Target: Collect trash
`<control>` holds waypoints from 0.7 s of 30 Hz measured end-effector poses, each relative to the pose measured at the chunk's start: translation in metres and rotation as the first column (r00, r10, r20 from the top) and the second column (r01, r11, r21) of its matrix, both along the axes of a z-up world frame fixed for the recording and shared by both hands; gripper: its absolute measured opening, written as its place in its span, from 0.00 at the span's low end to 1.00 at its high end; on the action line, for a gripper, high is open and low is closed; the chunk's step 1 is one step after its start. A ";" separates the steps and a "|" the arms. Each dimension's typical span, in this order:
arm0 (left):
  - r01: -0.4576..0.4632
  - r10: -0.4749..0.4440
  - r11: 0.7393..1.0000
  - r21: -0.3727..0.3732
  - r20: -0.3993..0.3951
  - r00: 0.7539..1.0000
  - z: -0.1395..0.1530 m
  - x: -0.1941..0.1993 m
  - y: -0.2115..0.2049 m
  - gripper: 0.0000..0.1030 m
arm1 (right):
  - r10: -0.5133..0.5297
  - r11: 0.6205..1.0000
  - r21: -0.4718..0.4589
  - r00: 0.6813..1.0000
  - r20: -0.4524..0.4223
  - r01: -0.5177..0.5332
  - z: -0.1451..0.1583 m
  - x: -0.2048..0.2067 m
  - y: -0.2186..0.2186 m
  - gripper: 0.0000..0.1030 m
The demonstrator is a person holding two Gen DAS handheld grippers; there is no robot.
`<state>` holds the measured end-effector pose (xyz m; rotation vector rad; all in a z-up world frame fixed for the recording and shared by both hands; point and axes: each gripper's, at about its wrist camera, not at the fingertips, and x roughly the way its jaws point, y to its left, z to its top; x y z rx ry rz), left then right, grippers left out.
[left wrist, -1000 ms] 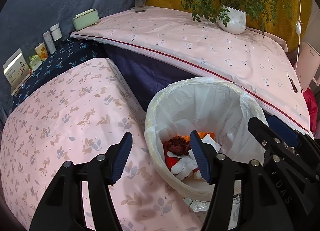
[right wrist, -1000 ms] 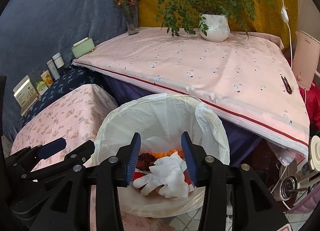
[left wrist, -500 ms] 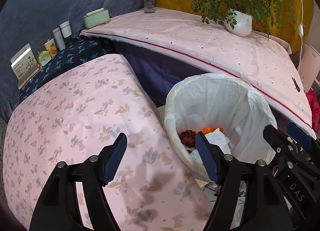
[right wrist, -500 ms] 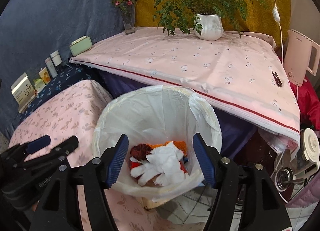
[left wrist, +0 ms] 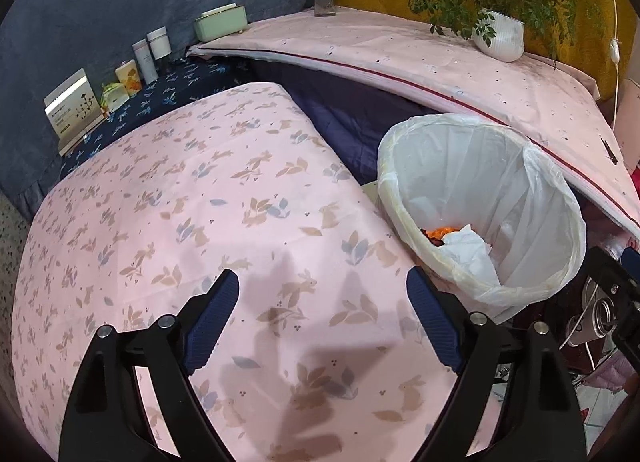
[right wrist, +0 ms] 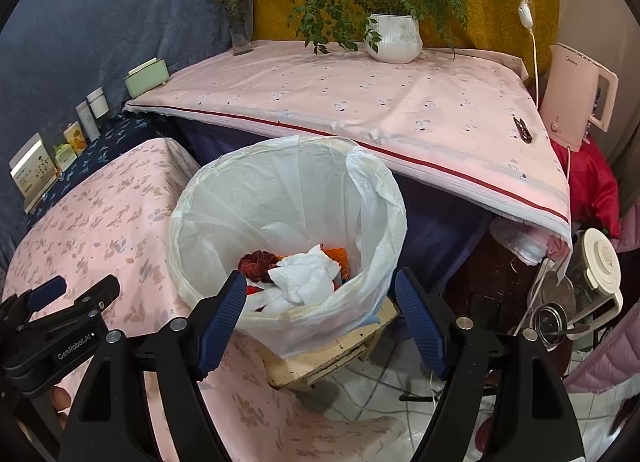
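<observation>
A bin with a white liner stands between two tables; it also shows at the right of the left wrist view. Inside lie crumpled white tissue, a dark red scrap and orange bits. My right gripper is open and empty, above the bin's near rim. My left gripper is open and empty over the pink floral tablecloth, left of the bin. The left gripper also shows at the lower left of the right wrist view.
A higher table with a pink cloth carries a potted plant, a flower vase and a green box. Small bottles and cards stand at the left. A pink kettle and appliances are at the right.
Both grippers have pulled back from the bin, the left one moving left over the floral table. The right jaws have opened wider. The white tissue now lies in the bin.
</observation>
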<state>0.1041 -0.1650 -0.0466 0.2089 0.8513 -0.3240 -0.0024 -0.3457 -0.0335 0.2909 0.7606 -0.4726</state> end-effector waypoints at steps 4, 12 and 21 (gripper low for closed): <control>-0.016 0.016 1.000 0.006 0.000 1.000 -0.004 -0.005 0.008 0.83 | -0.016 1.000 0.024 1.000 -0.006 0.016 -0.002 -0.007 -0.001 0.71; -0.035 0.035 0.999 0.003 -0.002 0.999 -0.004 -0.011 0.015 0.83 | -0.018 1.000 0.020 1.000 -0.023 0.019 -0.008 -0.014 0.008 0.71; -0.047 0.047 0.999 0.010 0.014 0.999 0.001 -0.024 0.014 0.86 | -0.004 1.000 -0.001 1.000 -0.011 0.004 -0.003 -0.023 0.016 0.71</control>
